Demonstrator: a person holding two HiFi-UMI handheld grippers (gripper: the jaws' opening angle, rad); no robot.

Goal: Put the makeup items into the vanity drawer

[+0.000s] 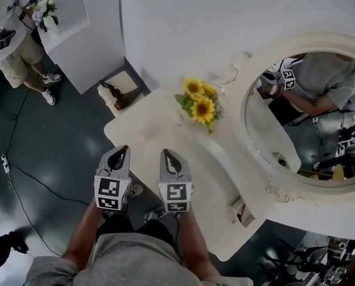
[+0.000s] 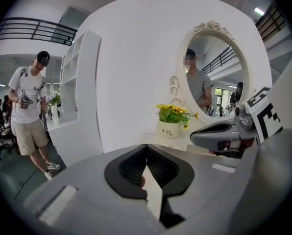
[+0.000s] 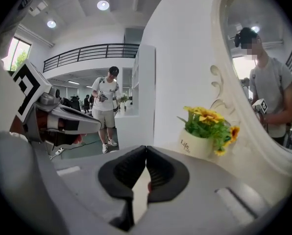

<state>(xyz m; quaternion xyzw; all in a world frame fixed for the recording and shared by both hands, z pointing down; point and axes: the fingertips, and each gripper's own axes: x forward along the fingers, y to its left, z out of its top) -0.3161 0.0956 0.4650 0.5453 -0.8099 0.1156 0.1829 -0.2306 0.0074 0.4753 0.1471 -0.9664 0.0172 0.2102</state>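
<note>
The white vanity table [image 1: 165, 130] runs from the middle to the lower right of the head view, under a round mirror [image 1: 308, 112]. My left gripper [image 1: 121, 154] and right gripper [image 1: 168, 157] hover side by side over the table's near left edge. Both are shut with nothing in them. Each gripper view shows its own jaws meeting at the tips: the left gripper [image 2: 146, 147] and the right gripper [image 3: 146, 149]. A small box-like part with brownish contents [image 1: 242, 211] sits at the table's near right edge. I cannot tell whether it is the drawer. No makeup item is clearly visible.
A pot of sunflowers [image 1: 200, 107] stands on the table by the mirror. A low stand with a dark bottle [image 1: 119, 94] sits on the floor beyond the table. A white shelf unit [image 1: 67, 16] and a standing person [image 1: 11, 40] are at the far left. A cable [image 1: 22, 177] crosses the floor.
</note>
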